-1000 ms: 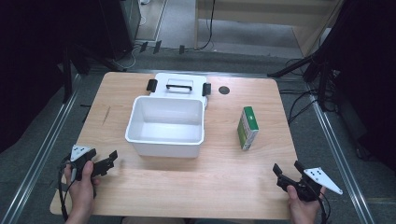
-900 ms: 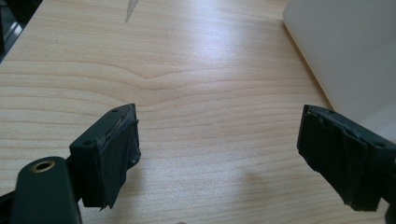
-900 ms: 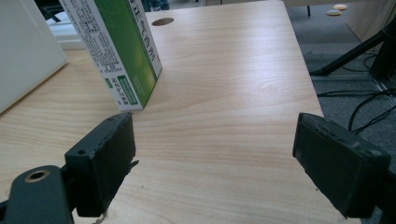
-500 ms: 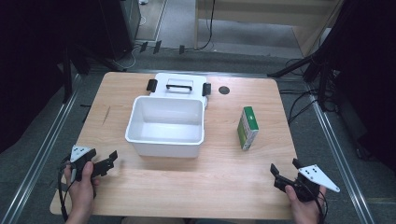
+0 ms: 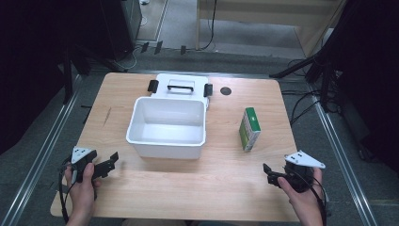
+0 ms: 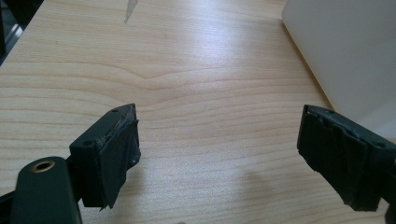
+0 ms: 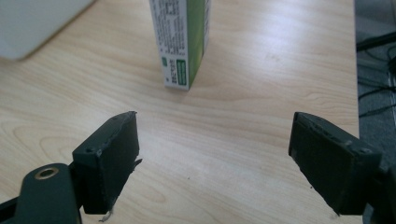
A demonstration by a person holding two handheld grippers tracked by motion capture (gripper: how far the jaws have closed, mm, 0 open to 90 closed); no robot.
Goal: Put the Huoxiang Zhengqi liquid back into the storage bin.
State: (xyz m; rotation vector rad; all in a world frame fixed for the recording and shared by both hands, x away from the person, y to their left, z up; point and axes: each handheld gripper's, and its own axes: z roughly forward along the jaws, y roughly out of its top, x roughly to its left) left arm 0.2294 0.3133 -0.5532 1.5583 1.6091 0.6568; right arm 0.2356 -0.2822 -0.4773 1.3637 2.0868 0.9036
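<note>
Since a second ago, right tongs have crept a little toward the left along the near edge of the desk; left tongs sit where they were, and box and tub have not shifted. Both tongs gape wide and hold nothing: in the left gripper view bare wood lies between the jaws, with the tub's white wall at upper right. In the right gripper view the green-and-white carton stands upright ahead of the jaws, well apart, right of the white tub in the high view. My guess on handling: thin cardboard, light, stiff enough but easy to crush or tip, faces fairly slick. I would take it across its two broad faces around mid-height, with a gentle squeeze. Count: one carton, one open tub, one white lid with a black handle lying behind the tub, touching it or nearly so, one small dark disc in the desk top, two tongs.
</note>
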